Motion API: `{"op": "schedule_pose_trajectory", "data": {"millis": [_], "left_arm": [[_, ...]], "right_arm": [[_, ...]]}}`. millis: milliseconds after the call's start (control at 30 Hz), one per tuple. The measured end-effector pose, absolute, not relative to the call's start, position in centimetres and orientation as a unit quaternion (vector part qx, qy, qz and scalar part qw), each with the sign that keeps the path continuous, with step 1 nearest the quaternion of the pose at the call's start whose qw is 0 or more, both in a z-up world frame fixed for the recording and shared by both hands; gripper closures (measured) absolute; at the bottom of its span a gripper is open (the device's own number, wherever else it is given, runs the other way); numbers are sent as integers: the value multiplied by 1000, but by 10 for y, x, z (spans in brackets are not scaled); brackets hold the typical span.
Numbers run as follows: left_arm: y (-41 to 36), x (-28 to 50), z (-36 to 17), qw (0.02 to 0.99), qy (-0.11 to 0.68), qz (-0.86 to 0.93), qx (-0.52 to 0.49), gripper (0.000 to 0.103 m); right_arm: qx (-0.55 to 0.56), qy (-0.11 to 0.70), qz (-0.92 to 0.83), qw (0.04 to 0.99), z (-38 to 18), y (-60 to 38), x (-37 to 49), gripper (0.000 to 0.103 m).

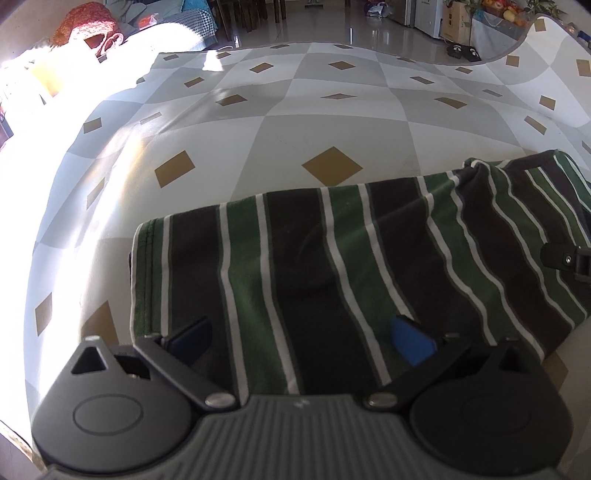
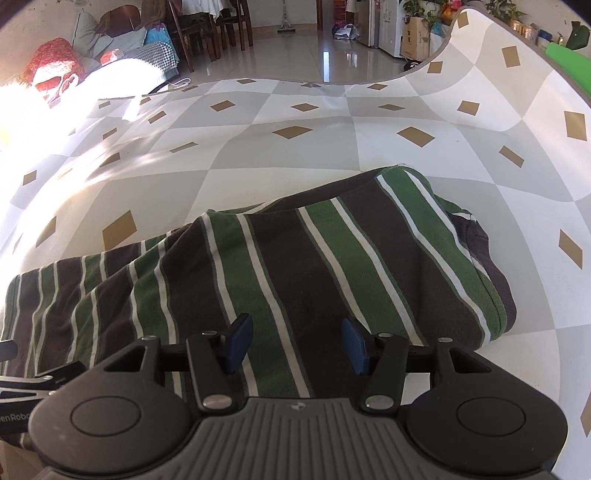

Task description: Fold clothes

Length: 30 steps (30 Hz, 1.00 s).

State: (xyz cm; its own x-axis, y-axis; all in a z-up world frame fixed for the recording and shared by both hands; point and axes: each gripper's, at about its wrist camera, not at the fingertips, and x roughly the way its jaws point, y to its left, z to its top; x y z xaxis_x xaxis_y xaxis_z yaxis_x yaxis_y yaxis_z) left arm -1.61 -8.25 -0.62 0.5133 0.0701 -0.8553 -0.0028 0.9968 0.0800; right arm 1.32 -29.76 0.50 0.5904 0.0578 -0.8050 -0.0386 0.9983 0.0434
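On a mat (image 1: 280, 125) patterned with grey and white diamonds and small tan lozenges lies a green, dark and white striped garment (image 1: 332, 258), already doubled over into a long band whose hemmed end sits to the left in the left wrist view and whose bunched, rounded end lies to the right in the right wrist view. Left gripper (image 1: 301, 338) hangs over the near part of the cloth with its jaws spread wide, blue pads well apart and nothing pinched between them. Right gripper (image 2: 297, 345) is likewise poised above the stripes, its jaws roughly half spread, the fabric passing under the gap without either pad pressing on it. As for containers, a red knitted bag (image 1: 86, 22) stands at the far left beyond the mat; what it holds cannot be made out in the glare. A cardboard box (image 1: 456, 18) sits by the far wall, with fruit-coloured shapes next to it too small to identify. Beyond the garment the mat is open all the way to its far edge, where it meets a glossy tiled floor (image 1: 369, 26); at the right the mat's border curls upward. Strong sunlight washes out the left margin, hiding detail there. A dark piece of the other tool pokes in at the edge of each view, mostly cut off.
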Motion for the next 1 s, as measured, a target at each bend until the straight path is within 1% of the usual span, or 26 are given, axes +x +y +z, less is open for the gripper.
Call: {"op": "schedule_pose_trajectory", "data": {"millis": [667, 1000], "left_arm": [[-93, -27, -6, 871, 490, 9, 40, 0], [-94, -26, -2, 874, 485, 11, 40, 0]], "right_arm": [[-11, 452, 16, 892, -2, -291, 12, 50], [0, 457, 1, 890, -1, -294, 14, 49]]}}
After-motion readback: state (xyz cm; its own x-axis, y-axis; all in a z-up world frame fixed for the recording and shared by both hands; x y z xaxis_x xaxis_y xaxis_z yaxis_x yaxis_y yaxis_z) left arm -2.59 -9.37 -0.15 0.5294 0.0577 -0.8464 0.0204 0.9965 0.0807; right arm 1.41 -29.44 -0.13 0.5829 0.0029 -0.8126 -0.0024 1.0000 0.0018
